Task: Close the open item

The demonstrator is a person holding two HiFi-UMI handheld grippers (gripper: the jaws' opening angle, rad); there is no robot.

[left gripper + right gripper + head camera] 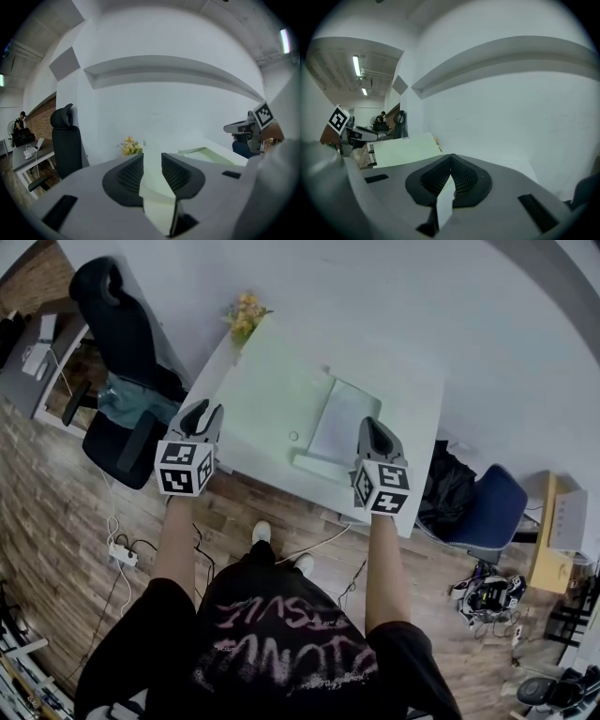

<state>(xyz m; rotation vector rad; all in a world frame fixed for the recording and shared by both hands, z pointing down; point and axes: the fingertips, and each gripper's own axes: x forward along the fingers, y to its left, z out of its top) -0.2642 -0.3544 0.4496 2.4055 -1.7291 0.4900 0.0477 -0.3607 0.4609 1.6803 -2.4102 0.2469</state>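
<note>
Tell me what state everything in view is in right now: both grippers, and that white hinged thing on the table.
Left gripper: open, nothing between its jaws.
Right gripper: shut, jaw tips meeting, nothing held.
White hinged item: open, lid raised, resting on the table, untouched by either gripper.
Black office chair: nobody sitting in it.

An open pale case (339, 423), a yellow flower bunch (246, 315) and a small round object (293, 436) are being carried by the white bench (262, 399).
</note>
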